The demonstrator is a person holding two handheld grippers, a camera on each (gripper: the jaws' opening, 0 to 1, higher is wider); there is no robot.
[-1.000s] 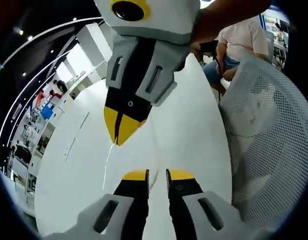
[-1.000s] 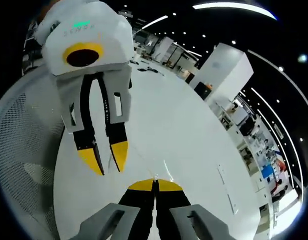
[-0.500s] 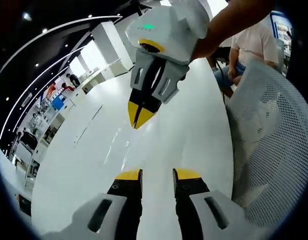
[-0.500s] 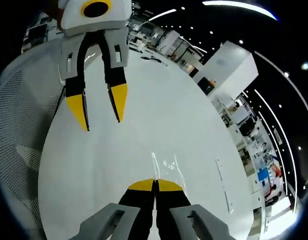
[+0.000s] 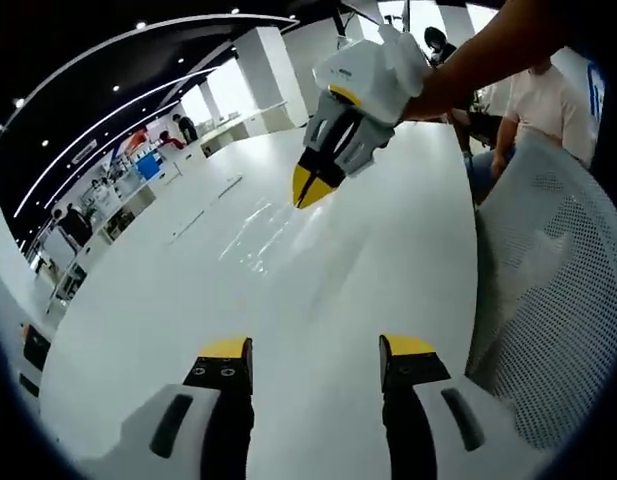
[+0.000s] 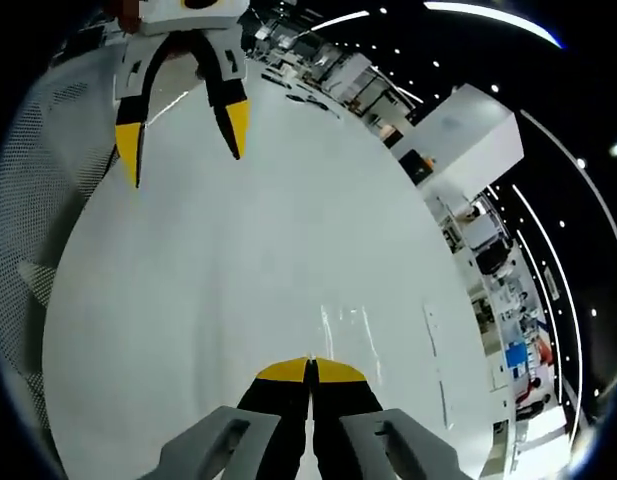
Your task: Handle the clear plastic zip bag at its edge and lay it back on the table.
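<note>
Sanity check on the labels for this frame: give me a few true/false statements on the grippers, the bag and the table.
1. The left gripper has its jaws apart. True.
2. The right gripper is wide open. False: its yellow tips are pressed together, seen in both views.
3. The clear bag lies flat on the white table. True, as far as its faint glossy creases show.
4. A mesh chair back stands at the table's edge. True.
5. The left gripper is clamped on the bag. False: nothing sits between its open jaws.
6. The table is dark wood. False: it is plain white.
</note>
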